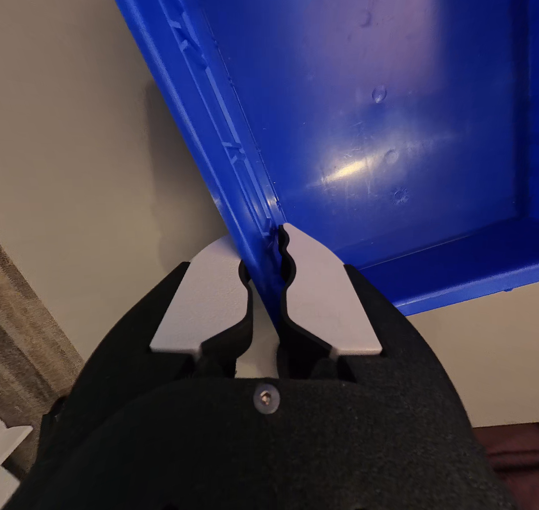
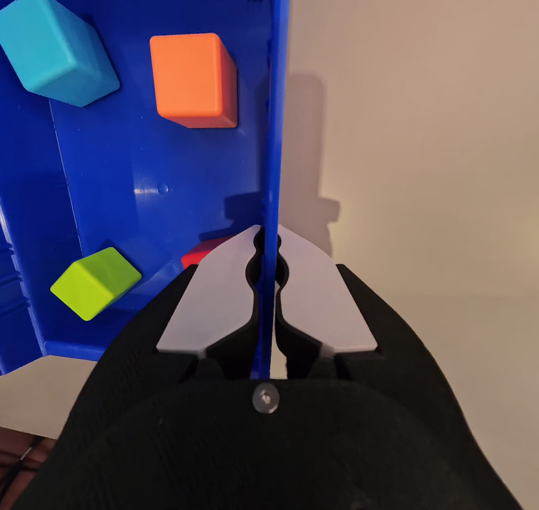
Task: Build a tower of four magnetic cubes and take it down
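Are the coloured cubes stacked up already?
No: the teal cube, orange cube, green cube and red cube lie apart in the blue tray.

From my right gripper (image 2: 269,233), the red plastic cube (image 2: 204,251) sits tight at 9 o'clock, the lime-green cube (image 2: 93,283) farther that way. The orange cube (image 2: 189,79) at 11 and the teal cube (image 2: 52,47) beyond leave open blue plastic tray floor (image 2: 145,175) between. My left view shows bare floor at 1 o'clock.

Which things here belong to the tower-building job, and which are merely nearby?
Belong:
teal cube
orange cube
green cube
red cube
blue tray holding the cubes
left tool and right tool, each shut on a tray wall

Merely nearby:
beige table
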Demonstrator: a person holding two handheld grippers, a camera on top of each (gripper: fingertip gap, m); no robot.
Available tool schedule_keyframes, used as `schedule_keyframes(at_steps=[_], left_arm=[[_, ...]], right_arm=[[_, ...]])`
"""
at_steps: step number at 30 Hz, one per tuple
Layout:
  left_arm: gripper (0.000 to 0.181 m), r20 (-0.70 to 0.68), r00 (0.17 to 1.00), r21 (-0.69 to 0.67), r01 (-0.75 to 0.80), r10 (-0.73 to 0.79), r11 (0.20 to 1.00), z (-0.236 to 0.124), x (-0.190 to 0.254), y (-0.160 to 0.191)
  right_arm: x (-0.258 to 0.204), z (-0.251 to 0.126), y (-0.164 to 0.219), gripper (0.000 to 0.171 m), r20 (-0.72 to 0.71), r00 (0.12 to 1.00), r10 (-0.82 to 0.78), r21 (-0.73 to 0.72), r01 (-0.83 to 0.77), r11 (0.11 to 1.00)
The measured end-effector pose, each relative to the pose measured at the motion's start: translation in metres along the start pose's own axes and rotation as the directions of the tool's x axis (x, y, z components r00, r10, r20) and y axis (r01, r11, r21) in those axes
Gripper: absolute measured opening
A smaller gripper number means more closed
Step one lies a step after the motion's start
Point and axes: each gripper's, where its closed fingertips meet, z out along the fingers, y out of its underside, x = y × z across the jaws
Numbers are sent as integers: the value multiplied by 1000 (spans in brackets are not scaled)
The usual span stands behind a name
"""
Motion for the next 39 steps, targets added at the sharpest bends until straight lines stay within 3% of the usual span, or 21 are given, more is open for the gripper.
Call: schedule_keyframes(at_steps=[16, 23, 27, 35, 39], left_arm=[[25, 48, 978, -103, -195, 201, 975, -2, 81, -4], [30, 95, 949, -83, -294, 301, 952, 0, 115, -16], [33, 118, 937, -74, -321, 328, 944, 0, 128, -19], [38, 119, 930, -62, -342, 347, 938, 0, 145, -20], [42, 51, 931, -48, -360, 362, 932, -1, 151, -18]], right_arm=[[-55, 7, -1, 6, 11, 994, -105, -59, 106, 993], [-78, 8, 8, 9, 56, 986, -155, -113, 160, 981], [-77, 18, -10, 12, 49, 992, -115, -41, 117, 992], [-70, 32, -13, 13, -30, 998, -59, -150, 54, 987], [-68, 34, -15, 12, -42, 999, -19, -165, 12, 986]])
